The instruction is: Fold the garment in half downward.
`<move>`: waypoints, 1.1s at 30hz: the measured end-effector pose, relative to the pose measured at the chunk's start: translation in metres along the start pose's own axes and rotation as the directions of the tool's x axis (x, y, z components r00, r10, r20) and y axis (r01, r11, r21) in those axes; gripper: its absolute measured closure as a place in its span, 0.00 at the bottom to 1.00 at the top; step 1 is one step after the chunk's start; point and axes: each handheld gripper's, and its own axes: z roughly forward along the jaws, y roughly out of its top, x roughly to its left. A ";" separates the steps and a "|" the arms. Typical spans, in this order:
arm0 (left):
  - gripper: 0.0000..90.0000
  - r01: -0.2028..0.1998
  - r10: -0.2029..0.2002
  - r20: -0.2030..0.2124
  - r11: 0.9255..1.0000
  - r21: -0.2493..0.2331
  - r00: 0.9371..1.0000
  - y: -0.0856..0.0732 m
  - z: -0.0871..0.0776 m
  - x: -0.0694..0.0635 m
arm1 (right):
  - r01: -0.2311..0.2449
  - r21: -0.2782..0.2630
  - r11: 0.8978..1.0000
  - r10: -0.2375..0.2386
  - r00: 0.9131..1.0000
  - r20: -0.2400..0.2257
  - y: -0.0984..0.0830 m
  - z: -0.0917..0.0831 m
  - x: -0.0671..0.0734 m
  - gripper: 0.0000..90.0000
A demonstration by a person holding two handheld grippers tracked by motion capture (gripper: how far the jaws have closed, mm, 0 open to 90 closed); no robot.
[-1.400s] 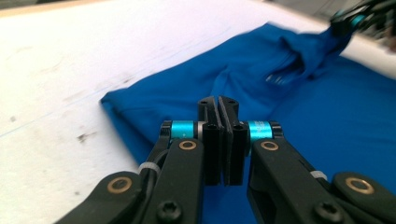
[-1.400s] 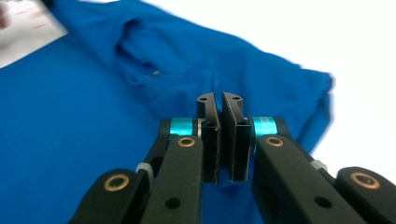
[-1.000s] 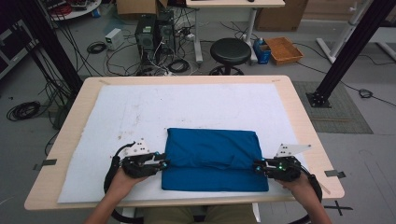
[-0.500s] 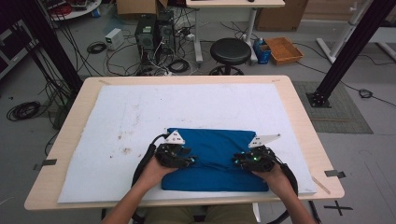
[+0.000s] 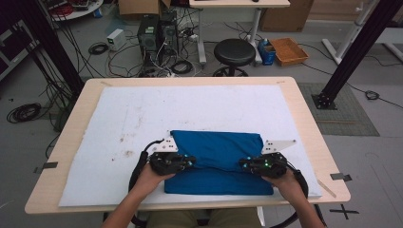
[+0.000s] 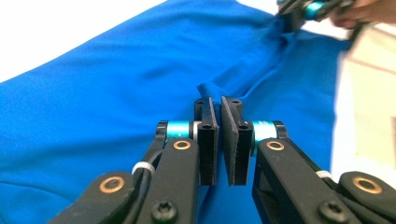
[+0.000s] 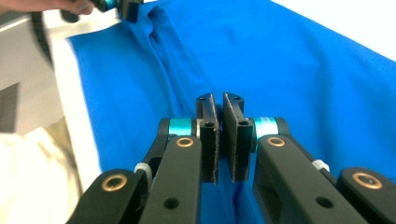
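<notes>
Seen from above: a pale wooden table, nearly covered by a white mat with a few brownish stains on its left part. On the near half of the mat, close to the person's edge of the table, a folded blue cloth, roughly rectangular, a soft fold line running across it from side to side.

Two forearms reaching in from the bottom edge, each hand gripping a black tool. Left gripper lying at the cloth's left edge, pointing inward; right gripper at the cloth's right edge, pointing inward toward the other. Both just closing: jaws now pressed almost together.

From the left gripper view: black jaws nearly meeting, left gripper pinching a small raised ridge of blue cloth at the tips, a crease running away from that pinch toward the far corner, where the other hand's tool also sits on the cloth.

From the right gripper view: right gripper with pads close together over blue cloth, fabric apparently caught between the tips, though the pinch itself partly hidden by the pads. White mat visible past the cloth's edge.

Beyond the table: grey floor, tangled cables, a black round stool.
</notes>
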 end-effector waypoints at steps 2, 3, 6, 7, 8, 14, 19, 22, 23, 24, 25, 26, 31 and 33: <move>0.94 -0.009 0.009 0.041 1.000 -0.004 0.999 -0.003 -0.006 -0.001 | 0.023 0.014 1.000 -0.022 0.998 -0.061 -0.005 -0.004 0.003 0.95; 0.94 -0.014 0.014 0.061 1.000 -0.002 0.998 -0.004 -0.009 -0.002 | 0.023 0.014 1.000 -0.022 0.998 -0.061 -0.005 -0.004 0.003 0.95; 0.85 -0.042 0.041 0.116 0.999 0.006 0.992 -0.008 -0.016 -0.004 | 0.027 0.044 0.999 -0.020 0.988 -0.154 -0.011 -0.012 0.006 0.82; 0.77 -0.031 0.030 0.125 1.000 0.004 0.992 -0.009 -0.019 -0.004 | 0.027 0.044 0.999 -0.020 0.988 -0.154 -0.011 -0.012 0.006 0.82; 0.77 -0.015 0.015 0.124 1.000 -0.001 0.992 -0.010 -0.023 -0.004 | 0.020 0.040 0.999 -0.013 0.986 -0.163 -0.012 -0.014 0.005 0.81; 0.73 -0.003 0.003 -0.024 1.000 0.002 1.000 -0.012 -0.028 -0.005 | -0.055 0.014 0.998 0.056 0.997 -0.046 -0.014 -0.019 -0.001 0.78; 0.71 0.019 0.010 -0.257 0.994 0.109 0.966 -0.017 -0.022 -0.014 | -0.064 0.043 0.997 0.057 0.988 0.143 -0.018 -0.029 0.001 0.77; 0.69 0.066 -0.024 -0.344 0.992 0.110 0.939 -0.024 -0.028 -0.016 | -0.085 0.031 0.996 0.076 0.970 0.230 -0.029 -0.045 0.002 0.76; 0.69 0.064 -0.020 -0.347 0.991 0.115 0.938 -0.026 -0.029 -0.018 | -0.091 0.032 0.995 0.081 0.967 0.243 -0.034 -0.048 0.003 0.76; 0.69 0.063 -0.018 -0.342 0.991 0.121 0.940 -0.029 -0.030 -0.020 | -0.096 0.036 0.995 0.085 0.967 0.241 -0.039 -0.050 0.004 0.76; 0.69 0.061 -0.016 -0.339 0.991 0.121 0.940 -0.031 -0.031 -0.023 | -0.099 0.041 0.994 0.086 0.966 0.243 -0.044 -0.051 0.004 0.76; 0.69 0.062 -0.017 -0.337 0.990 0.124 0.941 -0.032 -0.032 -0.025 | -0.101 0.046 0.994 0.087 0.966 0.244 -0.047 -0.052 0.005 0.76; 0.73 0.078 -0.034 -0.389 0.992 0.097 0.921 -0.039 -0.044 -0.023 | -0.058 0.107 0.993 0.026 0.960 0.278 -0.051 -0.041 0.006 0.81; 0.73 0.093 -0.058 -0.386 0.993 0.073 0.921 -0.042 -0.047 -0.020 | -0.046 0.115 0.992 0.013 0.960 0.280 -0.050 -0.041 0.008 0.84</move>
